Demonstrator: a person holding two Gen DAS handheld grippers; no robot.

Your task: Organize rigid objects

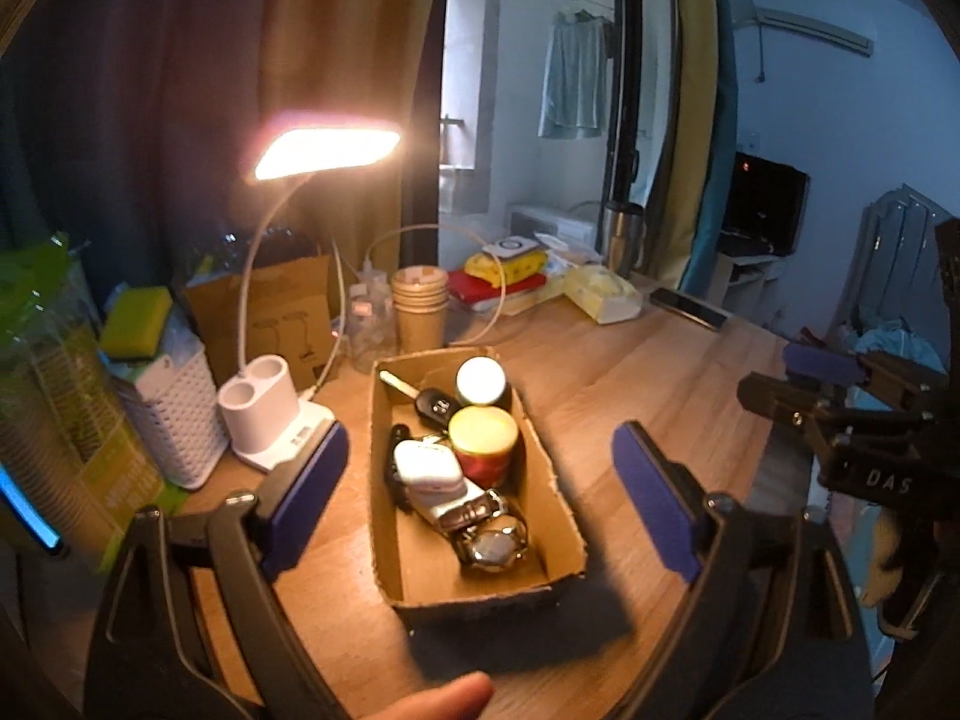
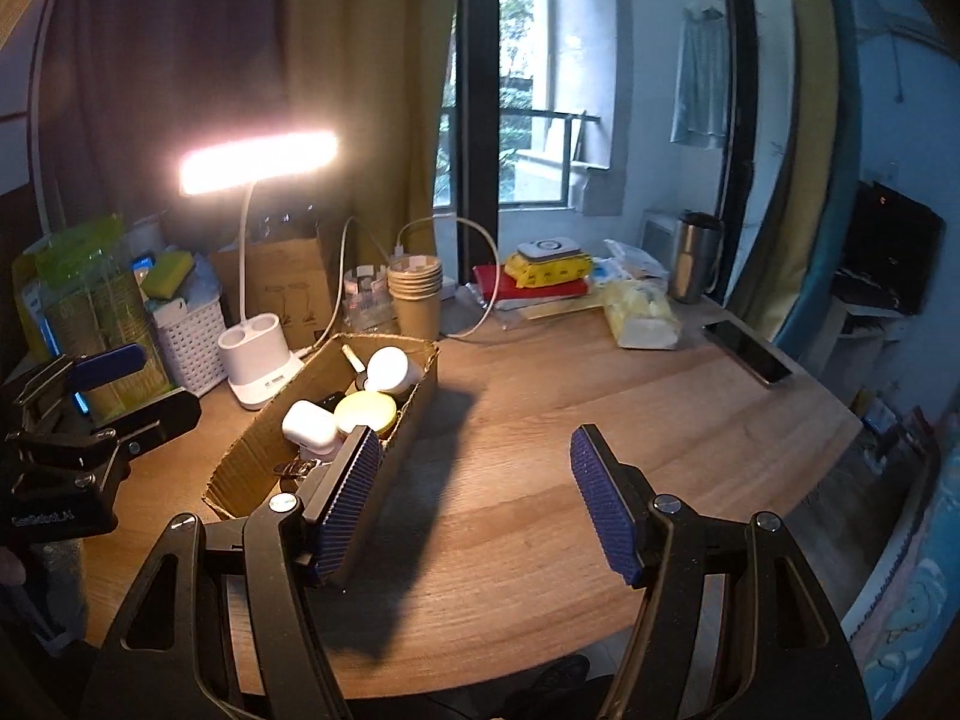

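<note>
Bare tabletop (image 2: pixel 540 420) right of cardboard box (image 1: pixel 564 516); both jaws spread.

A shallow open cardboard box (image 1: pixel 414 576) is sitting on the wood table at the centre of the left wrist frame. Inside, a car key (image 1: pixel 433 405) and a white bulb (image 1: pixel 480 381) are lying at its far end, a yellow-lidded red jar (image 1: pixel 483 441) is standing upright mid-box, a white charger (image 1: pixel 427 471) is lying beside it, and a metal watch (image 1: pixel 495 543) is resting nearest the lower edge.
</note>
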